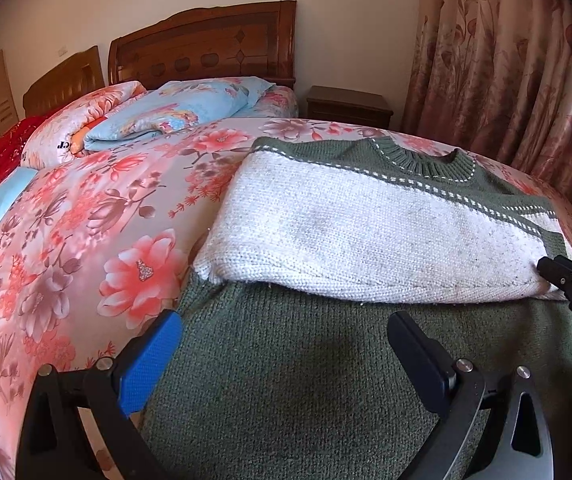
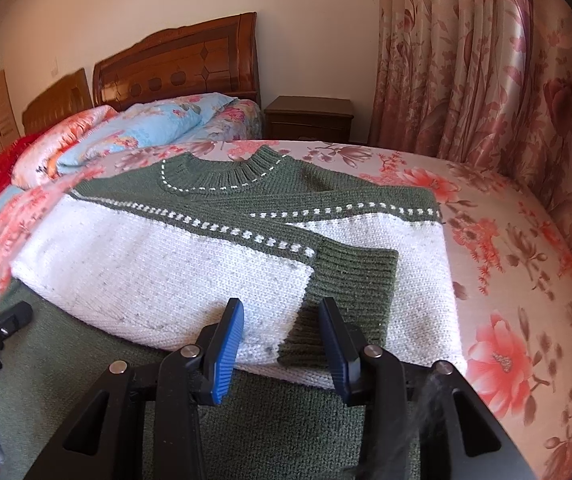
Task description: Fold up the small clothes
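A green-and-white sweater [image 2: 190, 276] lay half folded on the bed [image 2: 498, 264]. The left claw [image 1: 286, 360] was spread over it; the right claw [image 2: 282, 344] stood apart, straddling a cuff [image 2: 350, 280].

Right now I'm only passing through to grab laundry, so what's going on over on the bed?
A person with a gripper in each hand is folding a green and white knit sweater on the floral bedspread. A sleeve lies folded across the body, its green cuff on the white band. The right gripper is open at that cuff's edge, pads not pressing. The left gripper hovers open over the green hem part.
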Demonstrator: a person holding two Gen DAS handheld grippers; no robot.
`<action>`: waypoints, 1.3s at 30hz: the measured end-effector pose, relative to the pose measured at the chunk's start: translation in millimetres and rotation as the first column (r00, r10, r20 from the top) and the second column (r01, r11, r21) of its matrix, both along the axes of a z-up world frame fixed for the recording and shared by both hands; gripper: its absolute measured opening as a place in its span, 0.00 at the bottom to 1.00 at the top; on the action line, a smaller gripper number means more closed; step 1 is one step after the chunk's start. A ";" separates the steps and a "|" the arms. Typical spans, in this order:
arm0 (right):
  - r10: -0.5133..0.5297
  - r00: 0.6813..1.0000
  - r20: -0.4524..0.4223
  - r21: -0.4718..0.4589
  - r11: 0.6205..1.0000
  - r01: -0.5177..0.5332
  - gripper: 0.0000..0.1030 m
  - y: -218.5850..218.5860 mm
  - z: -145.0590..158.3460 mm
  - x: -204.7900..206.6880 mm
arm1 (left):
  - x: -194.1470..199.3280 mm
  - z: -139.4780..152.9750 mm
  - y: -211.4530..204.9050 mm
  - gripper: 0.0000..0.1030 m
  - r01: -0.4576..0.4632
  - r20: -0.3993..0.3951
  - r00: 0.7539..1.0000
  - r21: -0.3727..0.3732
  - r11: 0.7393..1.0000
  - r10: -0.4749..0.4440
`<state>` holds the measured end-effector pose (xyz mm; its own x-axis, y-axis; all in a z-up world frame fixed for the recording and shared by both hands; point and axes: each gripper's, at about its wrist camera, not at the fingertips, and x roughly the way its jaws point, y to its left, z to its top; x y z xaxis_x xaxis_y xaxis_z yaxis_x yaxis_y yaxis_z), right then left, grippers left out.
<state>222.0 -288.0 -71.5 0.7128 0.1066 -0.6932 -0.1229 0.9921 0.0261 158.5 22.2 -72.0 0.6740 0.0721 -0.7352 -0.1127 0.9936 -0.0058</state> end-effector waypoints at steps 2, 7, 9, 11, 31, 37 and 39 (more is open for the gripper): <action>0.027 1.000 -0.003 0.053 0.998 -0.026 0.49 -4.5 0.3 0.7 | -0.4 0.0 0.4 1.00 -0.004 0.000 1.000 0.000 1.000 0.004; 0.040 0.999 -0.006 0.062 0.997 -0.039 0.52 -3.1 0.7 1.6 | -0.4 -0.5 1.5 1.00 -0.009 -0.007 1.000 -0.005 1.000 0.009; 0.050 0.999 -0.007 0.073 0.996 -0.049 0.54 -3.9 1.0 2.0 | -0.6 -0.6 2.0 1.00 -0.012 -0.007 1.000 -0.007 1.000 0.012; 0.061 0.998 -0.006 0.101 0.993 -0.060 0.54 -7.5 1.1 2.6 | -1.1 -0.5 2.7 1.00 -0.015 -0.007 1.000 -0.009 1.000 0.015; 0.099 0.995 -0.022 0.188 0.978 -0.093 0.54 -21.3 6.0 2.0 | -2.9 -0.9 3.1 1.00 -0.007 -0.027 1.000 -0.028 1.000 0.007; 0.148 0.982 -0.117 -0.022 0.988 -0.152 0.54 19.1 0.1 -54.7 | -25.5 1.7 -9.8 1.00 0.085 -0.039 0.996 0.076 0.994 -0.082; 0.192 0.975 -0.114 -0.143 0.968 -0.208 0.54 28.8 -8.6 -80.0 | -35.8 -1.6 -13.3 1.00 0.134 -0.053 0.990 0.112 0.985 -0.128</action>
